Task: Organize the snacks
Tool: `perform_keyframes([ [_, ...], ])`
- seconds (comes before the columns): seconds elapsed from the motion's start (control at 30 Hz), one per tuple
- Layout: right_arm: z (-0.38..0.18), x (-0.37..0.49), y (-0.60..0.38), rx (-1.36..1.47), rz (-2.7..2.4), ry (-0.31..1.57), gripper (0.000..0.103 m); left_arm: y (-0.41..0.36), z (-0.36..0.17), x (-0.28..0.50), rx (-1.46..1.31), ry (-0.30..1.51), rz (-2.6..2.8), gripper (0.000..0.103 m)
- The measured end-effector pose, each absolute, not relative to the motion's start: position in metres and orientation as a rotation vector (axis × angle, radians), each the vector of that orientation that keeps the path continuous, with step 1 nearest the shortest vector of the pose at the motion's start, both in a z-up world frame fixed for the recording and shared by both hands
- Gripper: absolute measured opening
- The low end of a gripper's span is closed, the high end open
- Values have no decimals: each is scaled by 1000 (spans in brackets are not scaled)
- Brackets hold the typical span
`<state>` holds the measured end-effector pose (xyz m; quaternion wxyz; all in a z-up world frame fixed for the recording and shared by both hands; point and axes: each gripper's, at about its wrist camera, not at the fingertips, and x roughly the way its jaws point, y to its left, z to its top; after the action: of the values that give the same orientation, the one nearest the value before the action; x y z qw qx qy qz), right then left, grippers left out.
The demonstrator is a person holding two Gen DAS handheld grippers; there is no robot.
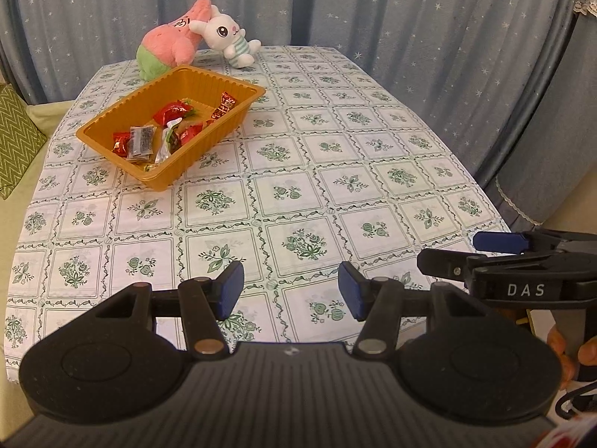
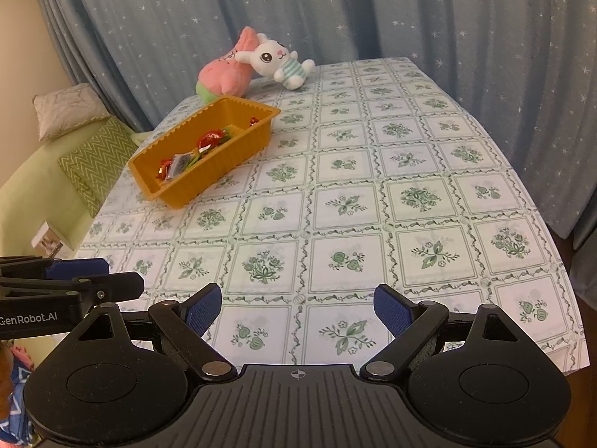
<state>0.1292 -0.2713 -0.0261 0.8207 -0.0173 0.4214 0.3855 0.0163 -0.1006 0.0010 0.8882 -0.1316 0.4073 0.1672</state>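
From the left wrist view, the left gripper (image 1: 291,291) hovers over the near part of the tablecloth (image 1: 335,171), its blue-padded fingers (image 1: 229,289) spread wide with nothing between them. Ahead of the fingers and off to their left sits the orange tray (image 1: 209,78), a ribbed plastic trough turned at an angle. Inside it lie the snacks (image 1: 168,130): several red foil wrappers, a clear brownish packet and a silver-and-green one, heaped loosely. Beyond the tray, a pink plush (image 1: 171,41) and a white bunny plush (image 1: 227,35) lean together. The right gripper (image 1: 500,252) pokes in just right of the fingers.

From the right wrist view, the right gripper (image 2: 298,310) also stands wide and empty. The tray (image 2: 242,106) lies well ahead and left of its fingers, snacks (image 2: 201,149) in it. A green cushion (image 2: 97,156) lies left of the table.
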Motion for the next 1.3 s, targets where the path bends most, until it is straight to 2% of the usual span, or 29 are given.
perform_keyframes([
  [1.3, -22, 130, -267, -41, 833, 887, 88, -100, 3, 16, -272, 839, 356, 53],
])
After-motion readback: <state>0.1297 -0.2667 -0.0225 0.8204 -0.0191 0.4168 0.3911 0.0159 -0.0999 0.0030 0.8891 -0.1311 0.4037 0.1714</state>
